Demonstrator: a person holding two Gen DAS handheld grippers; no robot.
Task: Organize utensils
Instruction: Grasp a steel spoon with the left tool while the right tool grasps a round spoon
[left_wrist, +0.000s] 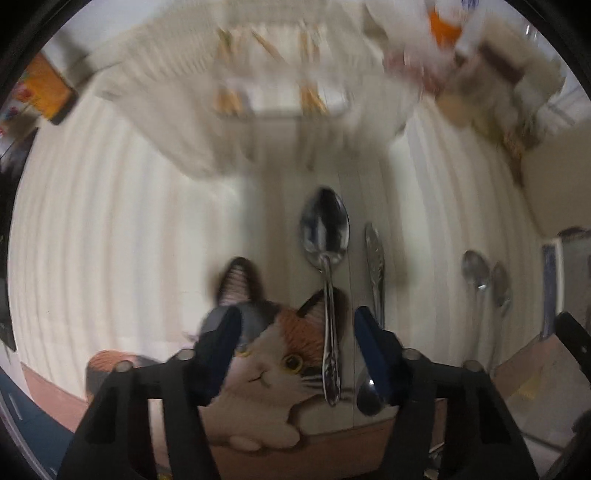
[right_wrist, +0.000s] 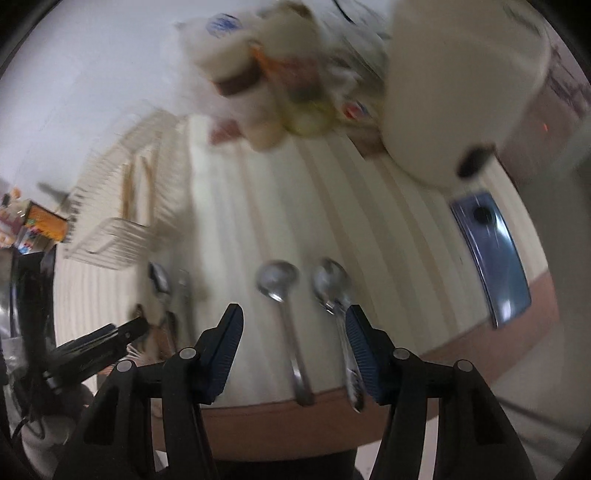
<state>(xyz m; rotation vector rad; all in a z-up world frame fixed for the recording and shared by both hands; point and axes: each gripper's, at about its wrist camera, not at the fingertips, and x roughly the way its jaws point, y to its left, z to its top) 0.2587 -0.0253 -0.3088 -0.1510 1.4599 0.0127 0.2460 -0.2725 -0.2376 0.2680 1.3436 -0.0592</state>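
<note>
Two handheld grippers share one build: the left gripper (left_wrist: 297, 354) and the right gripper (right_wrist: 293, 350) each carry black plastic arms with triangular cut-outs, round silver pivot pins at the joints, and ribbed dark-blue pads (right_wrist: 360, 350) lining the inner faces of both fingers.

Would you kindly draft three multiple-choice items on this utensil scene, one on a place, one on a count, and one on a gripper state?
1. In the left wrist view, the handle of the large spoon lies on:
A. a cat-picture mat
B. the white rack
C. a blue tray

2. How many spoons lie just ahead of the right gripper?
A. none
B. two
C. five

3. The left gripper is:
A. shut on a spoon
B. open
C. out of view

Answers: 1 A, the handle crosses the cat-picture mat. 2 B, one spoon lies beside another spoon. 3 B, its fingers stand wide apart, holding nothing.
</note>
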